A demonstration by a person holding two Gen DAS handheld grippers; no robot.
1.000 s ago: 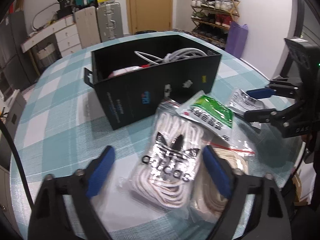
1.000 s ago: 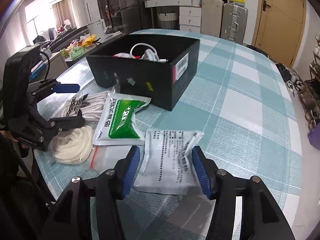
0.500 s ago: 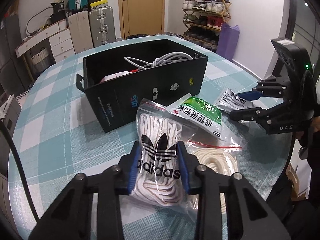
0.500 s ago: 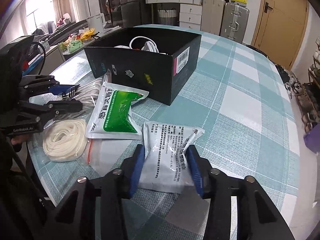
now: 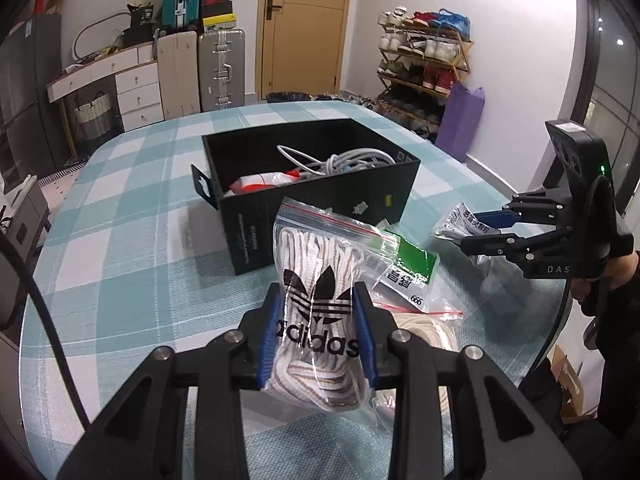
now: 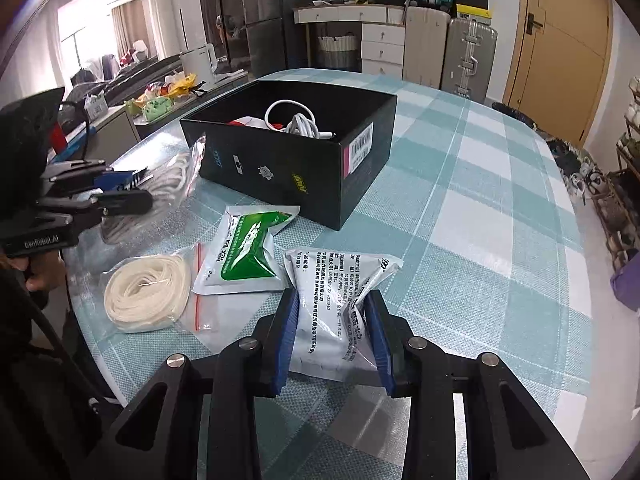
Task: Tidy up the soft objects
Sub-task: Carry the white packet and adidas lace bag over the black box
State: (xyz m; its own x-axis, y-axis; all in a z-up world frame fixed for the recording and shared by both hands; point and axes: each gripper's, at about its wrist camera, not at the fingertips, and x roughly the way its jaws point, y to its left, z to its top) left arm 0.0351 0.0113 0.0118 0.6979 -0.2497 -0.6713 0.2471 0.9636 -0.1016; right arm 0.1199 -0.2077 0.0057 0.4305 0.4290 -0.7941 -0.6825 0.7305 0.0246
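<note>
My left gripper (image 5: 318, 300) is shut on a clear zip bag of white laces with an Adidas logo (image 5: 320, 252), held a little above the checked tablecloth. In front of it stands the open black box (image 5: 320, 216), with white cables and a red-and-white item inside. My right gripper (image 6: 333, 300) is closing its jaws on a white printed packet (image 6: 336, 276), and the blue pads press its sides. A green-and-white packet (image 6: 244, 252) and a bagged coil of cream cord (image 6: 148, 296) lie on the table between the two grippers. The left gripper (image 6: 132, 188) also shows in the right wrist view.
The round table's edge (image 5: 560, 320) runs close behind the right gripper (image 5: 476, 228). Off the table are suitcases (image 5: 220, 68) and a drawer unit, a shoe rack (image 5: 424, 68) and a purple bag (image 5: 464, 120). A person's hand (image 6: 44, 280) holds the left gripper.
Both grippers went from open to shut, the left on the Adidas bag and the right on the white packet. The left one then rose slightly with its bag.
</note>
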